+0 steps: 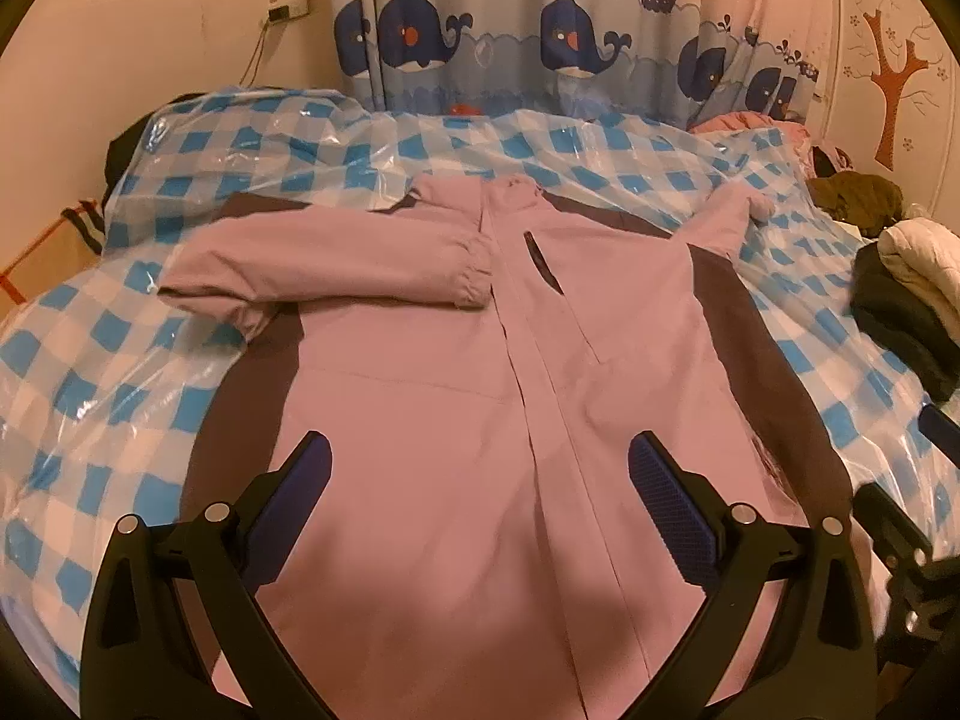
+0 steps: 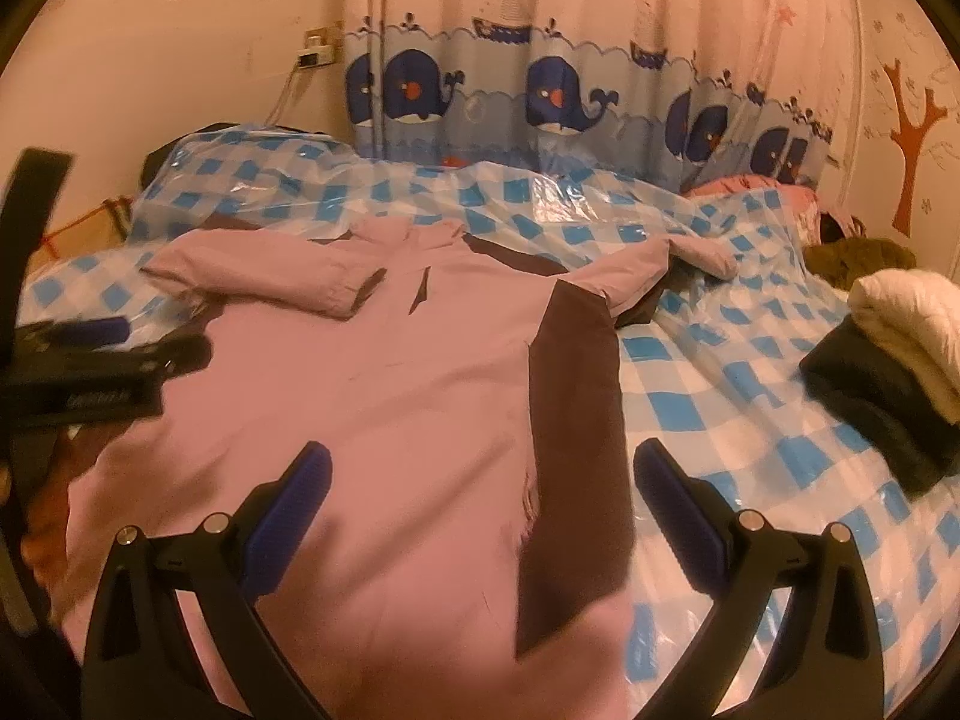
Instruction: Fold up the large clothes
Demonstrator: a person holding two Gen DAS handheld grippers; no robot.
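pink jacket (image 1: 420, 396): left sleeve (image 1: 324, 264) folded over chest, right sleeve (image 2: 672, 264) still out beside it; left gripper (image 1: 480, 468) & right gripper (image 2: 480, 474) both spread apart, empty.

We count one jacket (image 1: 456, 372), two sleeves, one folded over (image 1: 324, 267) and one out (image 1: 720, 216). Two grippers, left (image 1: 480, 480) and right (image 2: 480, 480). One curtain (image 1: 540, 30), one side pile (image 1: 900, 276) of clothes.

A child's bedroom at home.
Bed (image 1: 150, 360) under checked plastic, whale curtain (image 1: 540, 42), tree wall sticker (image 2: 912, 138), clothes pile (image 2: 894, 348).
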